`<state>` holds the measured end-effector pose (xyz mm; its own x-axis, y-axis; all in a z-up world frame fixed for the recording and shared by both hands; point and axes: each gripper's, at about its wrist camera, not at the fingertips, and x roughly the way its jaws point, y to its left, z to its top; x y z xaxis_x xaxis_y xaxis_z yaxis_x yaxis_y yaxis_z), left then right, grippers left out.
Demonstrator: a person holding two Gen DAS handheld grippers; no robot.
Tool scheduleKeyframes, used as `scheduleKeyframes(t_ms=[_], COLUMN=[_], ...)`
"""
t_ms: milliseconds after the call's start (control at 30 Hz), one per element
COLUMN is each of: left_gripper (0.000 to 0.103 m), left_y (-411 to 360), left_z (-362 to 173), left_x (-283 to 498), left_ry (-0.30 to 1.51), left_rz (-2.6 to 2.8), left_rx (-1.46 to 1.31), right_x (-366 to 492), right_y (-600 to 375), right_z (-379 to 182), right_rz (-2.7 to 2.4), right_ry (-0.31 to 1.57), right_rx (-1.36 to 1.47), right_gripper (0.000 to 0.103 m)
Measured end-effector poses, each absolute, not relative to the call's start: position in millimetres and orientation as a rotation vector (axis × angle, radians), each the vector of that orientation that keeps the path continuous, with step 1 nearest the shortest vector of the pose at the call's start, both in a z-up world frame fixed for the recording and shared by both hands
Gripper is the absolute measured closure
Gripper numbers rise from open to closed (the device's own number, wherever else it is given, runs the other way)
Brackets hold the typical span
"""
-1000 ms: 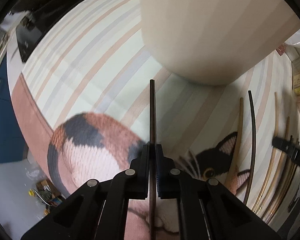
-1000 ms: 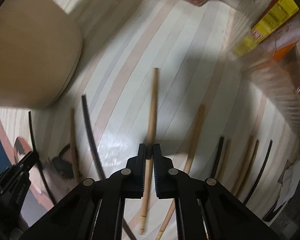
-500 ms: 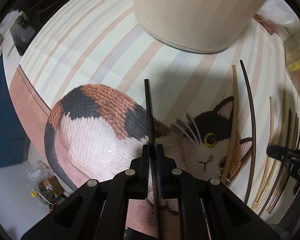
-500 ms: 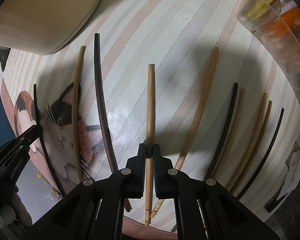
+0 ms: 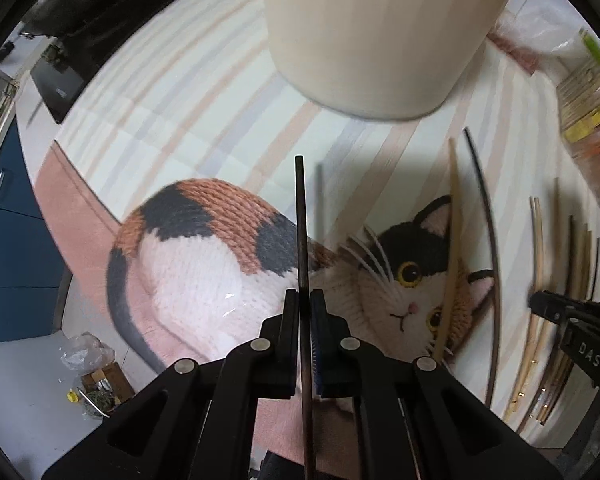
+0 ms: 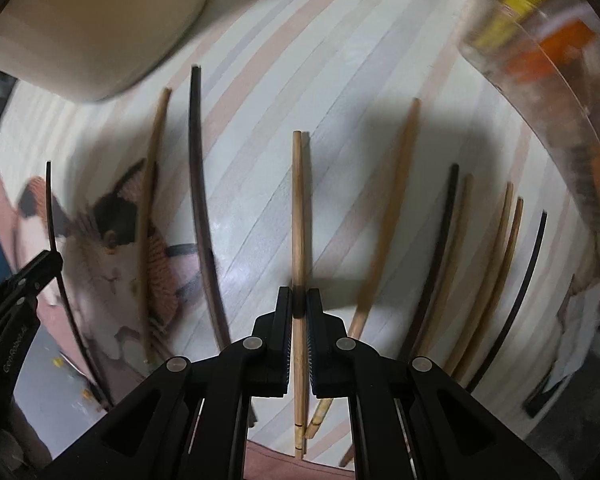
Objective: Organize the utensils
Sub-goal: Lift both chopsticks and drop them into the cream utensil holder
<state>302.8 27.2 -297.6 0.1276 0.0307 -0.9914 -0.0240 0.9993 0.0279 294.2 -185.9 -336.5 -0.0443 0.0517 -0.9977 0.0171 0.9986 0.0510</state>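
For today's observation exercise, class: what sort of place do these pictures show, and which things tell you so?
Probably a home dining or kitchen table. A striped tablecloth with a knitted cat picture covers it, many loose chopsticks lie in a row, and blue cabinets stand beyond the table's edge.

Both cams are wrist fisheyes, looking straight down along the fingers at the striped table mat (image 5: pixel 172 92), close range, heavy barrel distortion. Left view: left gripper (image 5: pixel 305 300) at bottom centre, cat print (image 5: pixel 204 264) mid frame, cream container (image 5: pixel 380 32) top centre. Right view sits further along the mat: right gripper (image 6: pixel 299 300) bottom centre. Overlap: the cream container (image 6: pixel 84 28) upper left, cat print (image 6: pixel 112 236) left edge, loose chopsticks (image 6: pixel 396 208). Each cam catches the other gripper at its frame edge.
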Motion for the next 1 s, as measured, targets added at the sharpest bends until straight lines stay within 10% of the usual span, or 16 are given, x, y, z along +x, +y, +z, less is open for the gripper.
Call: scheduleKeyframes(t_ms=[1000], left_gripper=[0.101], left_y=[87.8], left_z=[-67.1], left_x=[291.8], left_ry=[0.876], left_rz=[0.123], left_rx=[-0.180], right_x=[317.4], right_y=[-185.0], right_z=[-62.4], right_rz=[0.317], right_ry=[0.935], right_rx=[0.305], right_gripper=[0.096])
